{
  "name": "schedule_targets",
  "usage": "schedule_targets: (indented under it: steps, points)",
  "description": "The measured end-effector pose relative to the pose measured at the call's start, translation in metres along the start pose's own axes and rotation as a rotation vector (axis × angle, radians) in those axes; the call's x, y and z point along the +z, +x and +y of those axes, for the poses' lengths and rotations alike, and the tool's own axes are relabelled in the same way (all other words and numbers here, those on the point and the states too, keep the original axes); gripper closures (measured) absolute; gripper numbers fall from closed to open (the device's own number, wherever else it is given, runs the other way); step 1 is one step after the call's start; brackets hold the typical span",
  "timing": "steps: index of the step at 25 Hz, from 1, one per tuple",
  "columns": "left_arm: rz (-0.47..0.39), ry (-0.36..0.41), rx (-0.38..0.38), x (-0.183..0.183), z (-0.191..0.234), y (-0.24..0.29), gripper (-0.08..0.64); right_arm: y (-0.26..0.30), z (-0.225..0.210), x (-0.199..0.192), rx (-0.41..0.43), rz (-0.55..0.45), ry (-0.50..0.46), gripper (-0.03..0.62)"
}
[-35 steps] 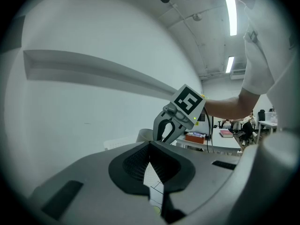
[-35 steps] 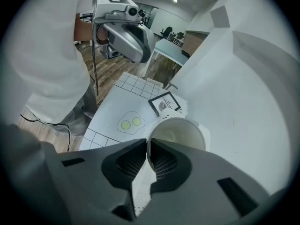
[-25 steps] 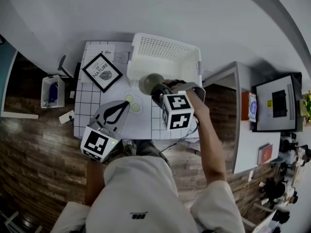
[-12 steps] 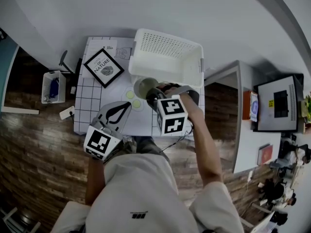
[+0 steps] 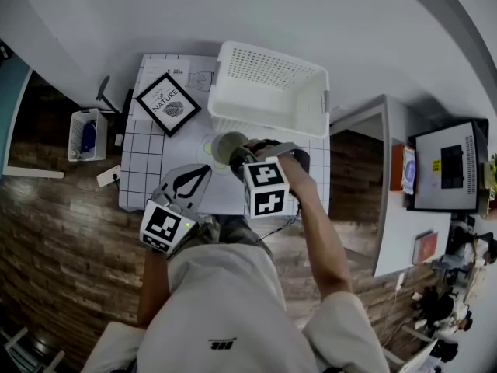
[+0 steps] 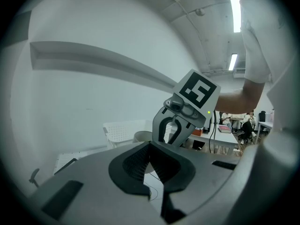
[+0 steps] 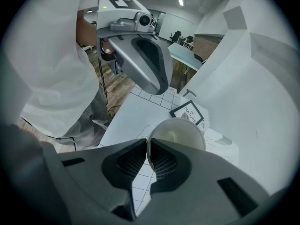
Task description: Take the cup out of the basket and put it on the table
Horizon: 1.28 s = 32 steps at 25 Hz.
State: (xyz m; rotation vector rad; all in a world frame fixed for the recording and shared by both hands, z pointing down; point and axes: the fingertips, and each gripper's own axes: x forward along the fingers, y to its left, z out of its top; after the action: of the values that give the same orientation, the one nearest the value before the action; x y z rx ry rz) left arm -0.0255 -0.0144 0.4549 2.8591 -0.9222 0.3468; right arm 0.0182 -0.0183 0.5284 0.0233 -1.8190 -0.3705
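My right claw (image 5: 235,155) is clenched on the rim of the cup (image 5: 224,146), over the tabletop (image 5: 225,196) at 7 o'clock from the basket (image 5: 273,59). It's a thin rim pinch, so the cup could swing or slip as I lower it. My left claw (image 6: 149,150) is clenched on nothing. Count: one cup, one basket, two claws.

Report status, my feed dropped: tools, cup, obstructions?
Right tool shut on rim of pale round cup. Left tool shut, empty. Cup out of white perforated plastic basket, over gridded table; touchdown unclear. Black-framed picture well aside.
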Motion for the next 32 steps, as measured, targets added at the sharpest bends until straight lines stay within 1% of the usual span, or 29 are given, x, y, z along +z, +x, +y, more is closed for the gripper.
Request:
schedule_targets:
  steps: [4,11,22,32]
  points:
    - [0.007,-0.004,0.0,-0.012,-0.002,0.001,0.555,0.015,0.009,0.0,0.026,-0.001,0.01,0.557]
    - [0.06,-0.014,0.015,-0.034,-0.005,0.001,0.555,0.037,0.022,-0.003,0.073,-0.002,0.021,0.557]
    - [0.101,-0.047,0.01,-0.062,-0.017,-0.001,0.555,0.083,0.047,-0.016,0.132,0.043,0.025,0.557]
    - [0.135,-0.075,0.002,-0.083,-0.023,0.0,0.555,0.115,0.064,-0.024,0.169,0.061,0.042,0.557]
